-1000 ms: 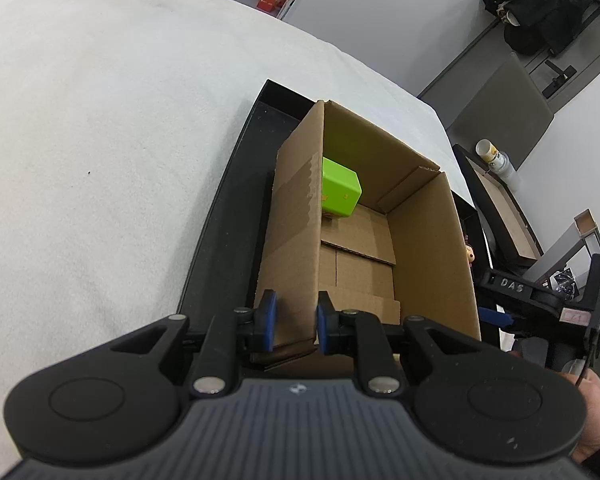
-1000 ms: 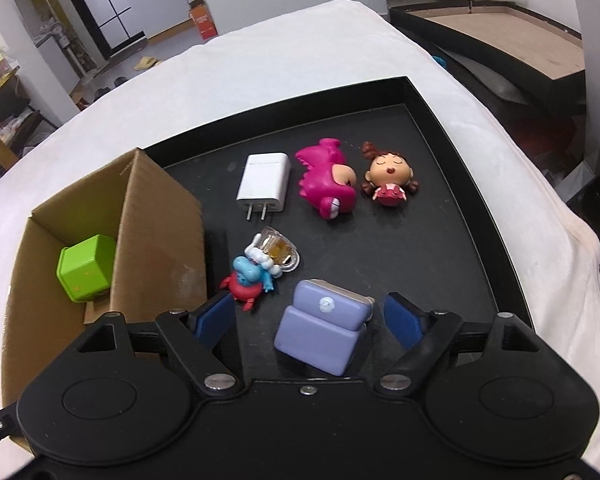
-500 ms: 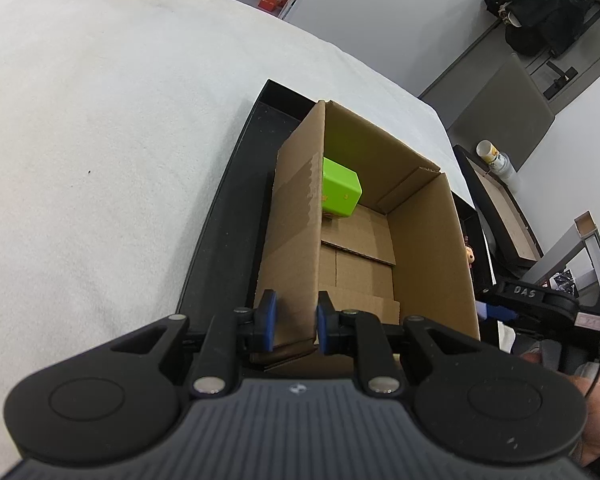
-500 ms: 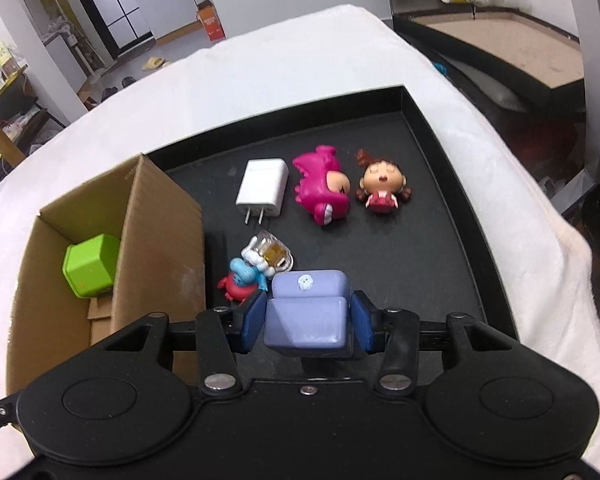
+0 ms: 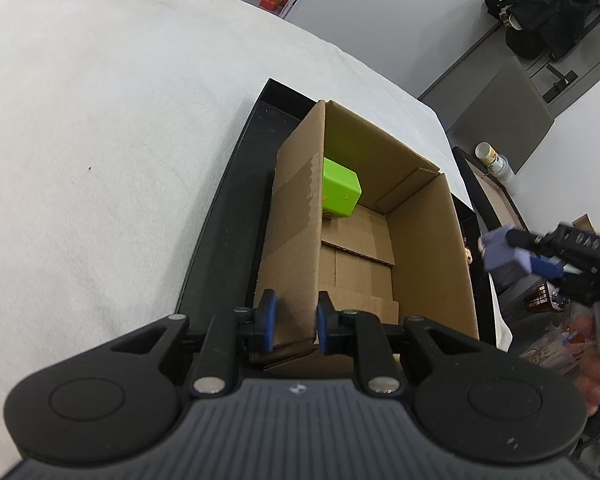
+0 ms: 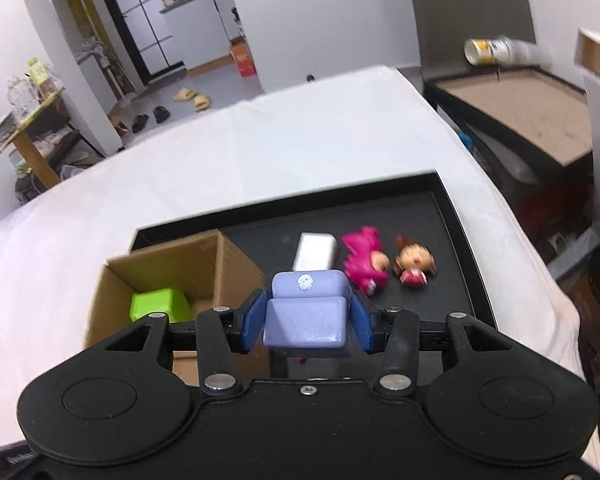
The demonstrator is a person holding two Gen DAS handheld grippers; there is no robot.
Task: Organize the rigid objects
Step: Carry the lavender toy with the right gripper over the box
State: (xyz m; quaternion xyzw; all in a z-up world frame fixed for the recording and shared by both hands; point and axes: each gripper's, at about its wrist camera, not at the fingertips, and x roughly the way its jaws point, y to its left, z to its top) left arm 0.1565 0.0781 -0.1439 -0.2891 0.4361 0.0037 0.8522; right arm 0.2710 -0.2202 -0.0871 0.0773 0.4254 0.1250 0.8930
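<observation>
Above the black tray (image 6: pixel 452 216), the right gripper (image 6: pixel 306 322) clamps the lilac block (image 6: pixel 306 312); the left gripper (image 5: pixel 292 322) pinches the cardboard box (image 5: pixel 420 240) wall. A shallow side grip could let the block slip short of the box.

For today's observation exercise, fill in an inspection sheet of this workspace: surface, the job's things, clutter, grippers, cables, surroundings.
Surface: black tray on a white cloth.
Job's things: cardboard box on the tray, green cube inside; purple block held above the tray; white charger, pink toy and doll figure lying on the tray.
Clutter: nothing seen.
Grippers: left gripper clamps the box wall; right gripper shut on the purple block.
Cables: nothing seen.
Surroundings: paper cup lying by a second tray; shoes on the floor.
</observation>
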